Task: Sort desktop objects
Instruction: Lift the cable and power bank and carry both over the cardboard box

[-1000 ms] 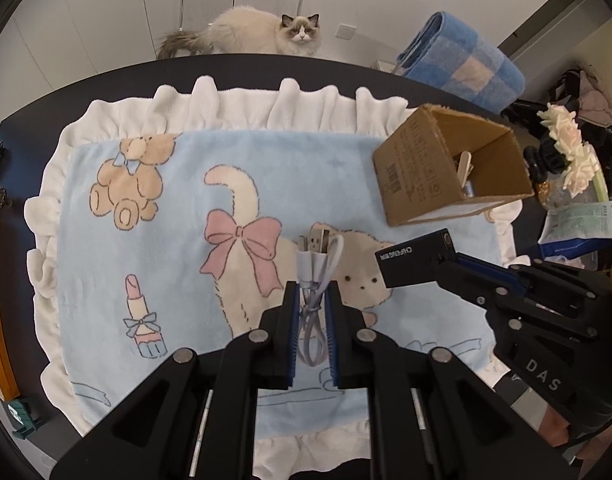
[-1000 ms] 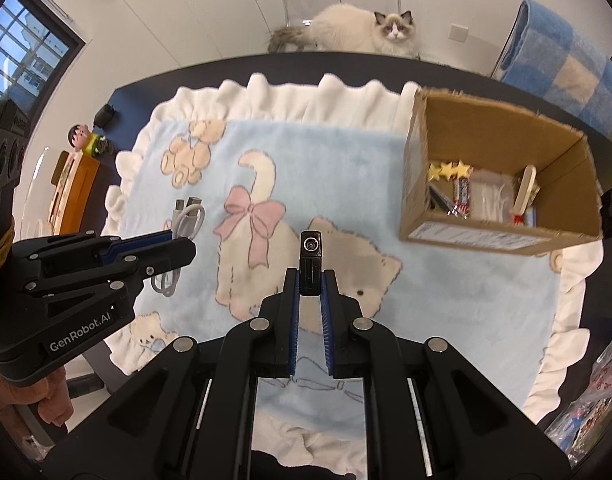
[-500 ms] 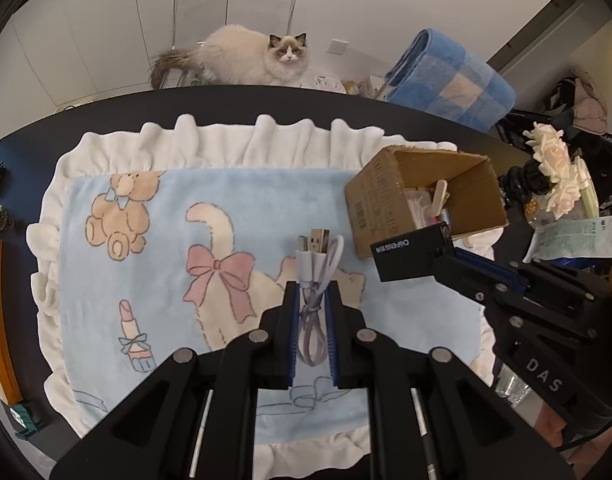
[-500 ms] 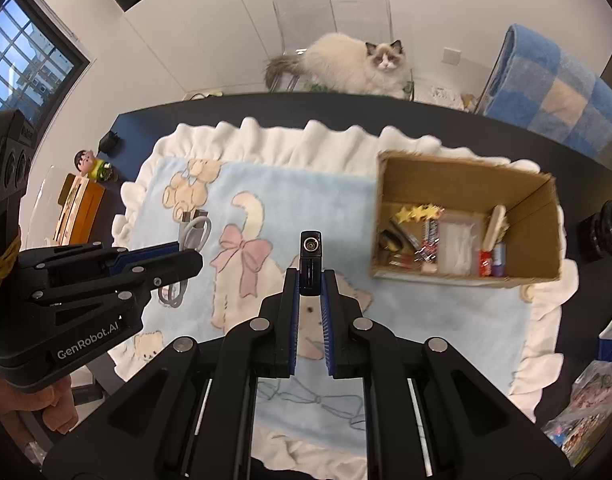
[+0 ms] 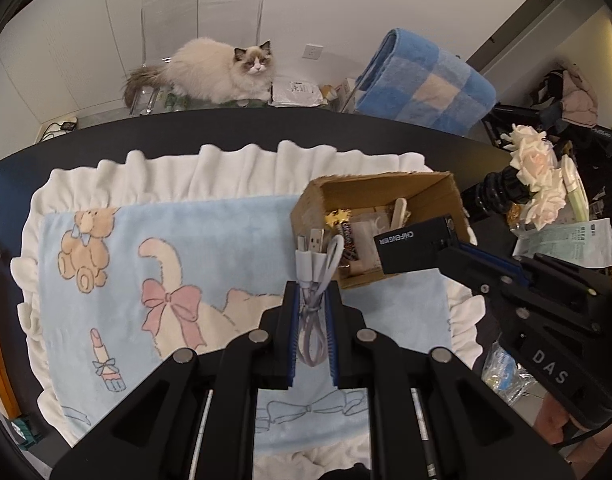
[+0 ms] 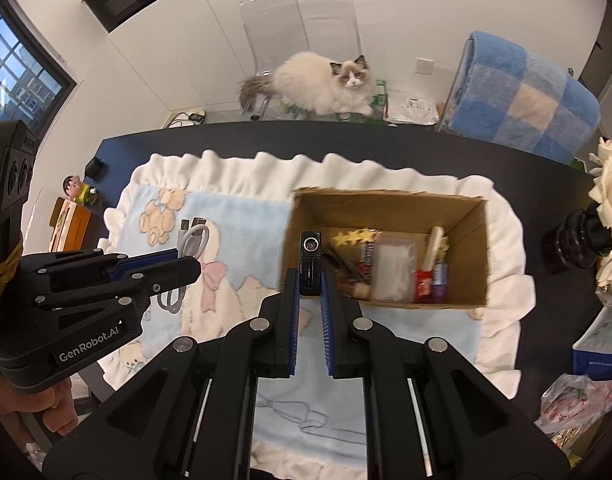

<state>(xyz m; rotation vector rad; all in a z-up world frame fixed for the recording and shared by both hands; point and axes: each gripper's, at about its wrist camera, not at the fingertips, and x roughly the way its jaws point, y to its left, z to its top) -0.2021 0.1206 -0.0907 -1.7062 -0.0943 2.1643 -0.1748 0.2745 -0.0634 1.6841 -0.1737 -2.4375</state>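
Cardboard box gapes ahead of right gripper clamping a black device; left gripper clamps a cable, its lower loop hidden.

The lower loops of the coiled white USB cable are hiding between the left gripper pads, and in the right wrist view its middle is disappearing behind that gripper's fingers – the small items inside the open brown cardboard box are overlapping, too small to identify – the black rectangular device is covering the box's right side
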